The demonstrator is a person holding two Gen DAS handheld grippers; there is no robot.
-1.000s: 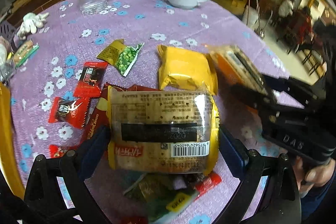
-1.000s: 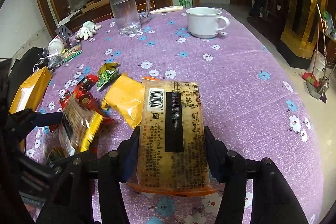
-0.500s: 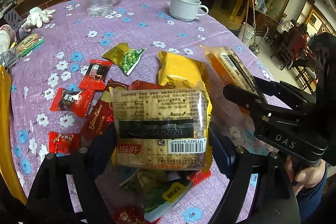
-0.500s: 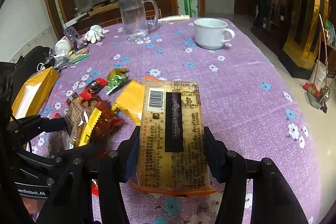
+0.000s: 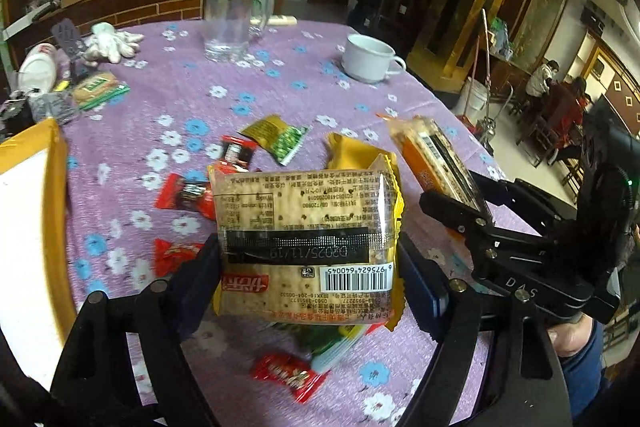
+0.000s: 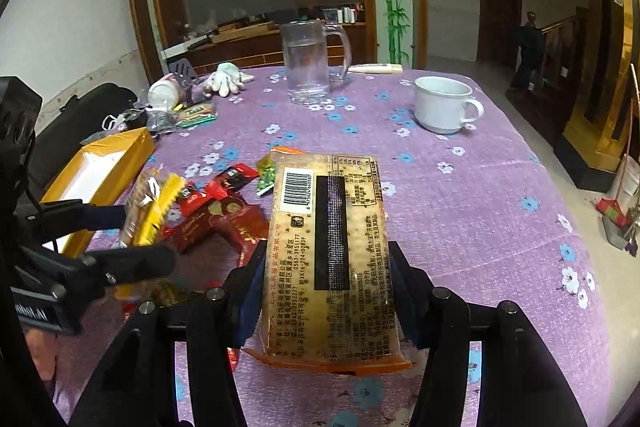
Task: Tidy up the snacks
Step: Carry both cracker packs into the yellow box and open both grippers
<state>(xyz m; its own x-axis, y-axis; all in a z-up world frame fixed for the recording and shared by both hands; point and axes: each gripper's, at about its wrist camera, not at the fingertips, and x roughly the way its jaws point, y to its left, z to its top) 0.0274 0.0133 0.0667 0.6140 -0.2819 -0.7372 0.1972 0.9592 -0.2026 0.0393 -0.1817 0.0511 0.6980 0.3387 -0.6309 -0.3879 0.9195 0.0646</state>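
Observation:
My left gripper (image 5: 308,267) is shut across the width of a clear cracker pack with yellow ends (image 5: 304,211), held above the pile of snacks. My right gripper (image 6: 326,267) is shut on the long sides of a second cracker pack with orange ends (image 6: 328,227), also off the table. In the left wrist view the right gripper (image 5: 460,203) hangs to the right with its pack (image 5: 432,155). Loose on the purple cloth lie red candy wrappers (image 5: 184,193), a green pea packet (image 5: 280,139) and a yellow packet (image 5: 352,155).
An open yellow box (image 6: 100,179) stands at the left table edge. A glass mug (image 6: 308,67), a white cup (image 6: 444,103) and a white glove (image 6: 226,77) sit at the far side. The table (image 6: 500,227) drops off to the right. People are in the room behind.
The left jaws drew in onto the cracker pack and lifted it off the pile. The right gripper rose a little with its pack. Both views tilted upward.

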